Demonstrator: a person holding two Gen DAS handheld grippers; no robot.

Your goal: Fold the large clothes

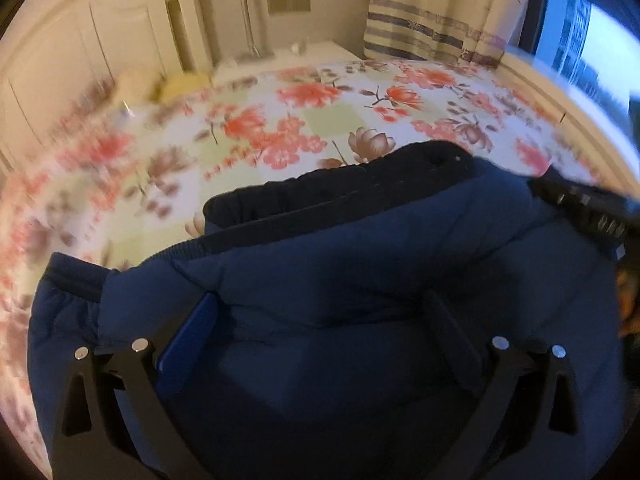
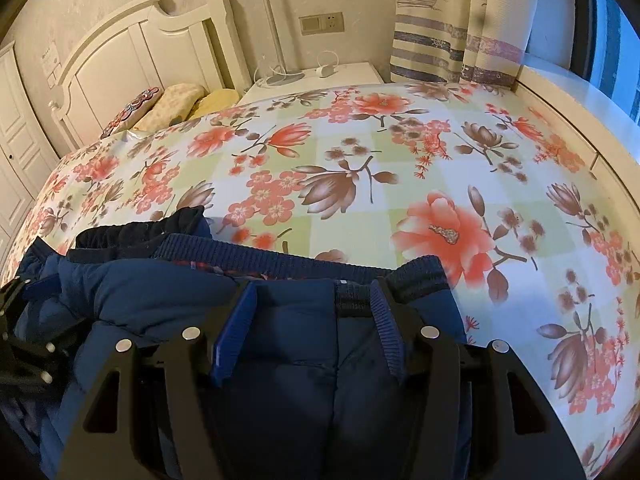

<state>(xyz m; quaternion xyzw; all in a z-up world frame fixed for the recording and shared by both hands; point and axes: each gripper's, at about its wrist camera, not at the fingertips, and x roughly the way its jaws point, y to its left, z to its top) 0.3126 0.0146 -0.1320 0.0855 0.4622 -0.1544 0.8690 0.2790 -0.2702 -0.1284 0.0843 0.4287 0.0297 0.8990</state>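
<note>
Navy padded jacket (image 2: 168,300) lies on the bed (image 2: 360,168) beneath both tools; left hand-held gripper (image 1: 320,320) and right hand-held gripper (image 2: 314,304) stand spread, pinching nothing — bulky padding may spring open or slip off the smooth pads (image 2: 236,332).

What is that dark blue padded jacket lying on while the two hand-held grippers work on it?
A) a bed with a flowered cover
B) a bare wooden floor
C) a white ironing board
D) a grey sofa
A: the dark blue padded jacket lies on a bed with a flowered cover, pillows and a white headboard at its far end.
</note>
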